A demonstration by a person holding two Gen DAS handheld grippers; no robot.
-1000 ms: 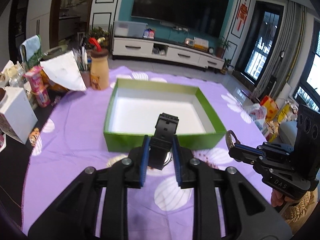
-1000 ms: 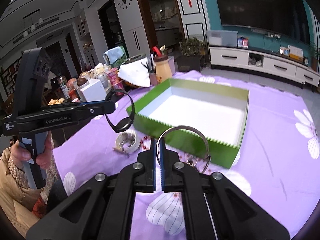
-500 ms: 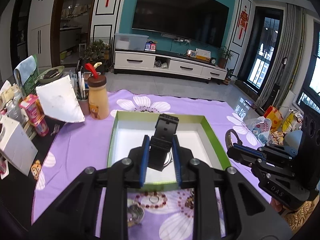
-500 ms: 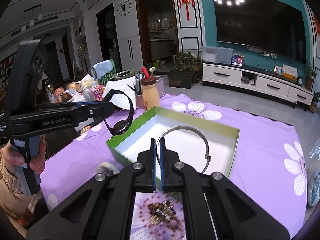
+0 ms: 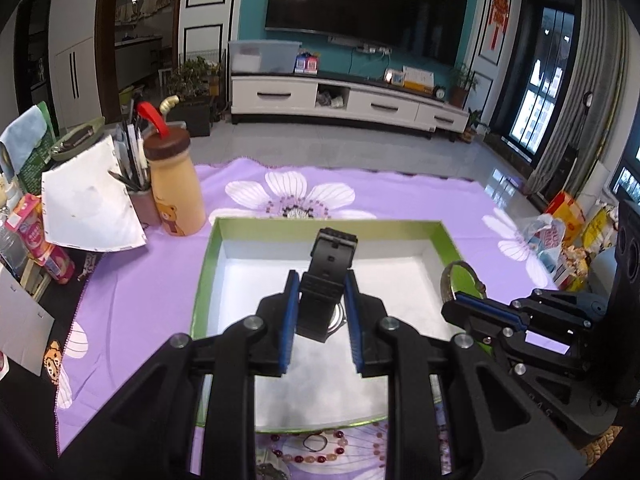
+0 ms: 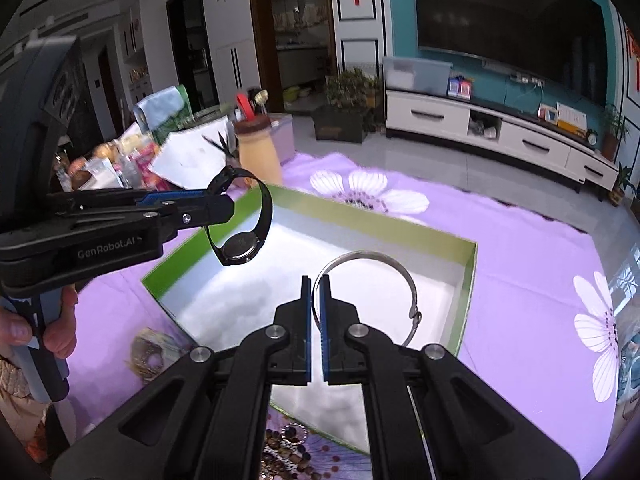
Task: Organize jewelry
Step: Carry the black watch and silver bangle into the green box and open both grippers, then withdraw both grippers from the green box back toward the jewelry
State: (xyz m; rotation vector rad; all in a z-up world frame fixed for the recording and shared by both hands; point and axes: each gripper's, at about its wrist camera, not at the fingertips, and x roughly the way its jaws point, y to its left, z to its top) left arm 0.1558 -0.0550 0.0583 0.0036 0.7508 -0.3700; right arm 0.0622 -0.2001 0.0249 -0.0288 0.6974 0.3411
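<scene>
Left gripper: jaws narrow, clamped on 1 black watch by its strap; dial hangs below the pads.
Right gripper: jaws nearly closed, pinching 1 silver bangle that arcs up and right of the tips.
Green box: 1, open, white floor beneath both jaws.
Bead bracelets: at least 2, on the cloth behind the jaws.
Risk, bangle: thin edge grip; could pivot or slip out.
Risk, watch: dial weight may swing; an off-centre release could catch the rim.
Grippers: 2.
</scene>
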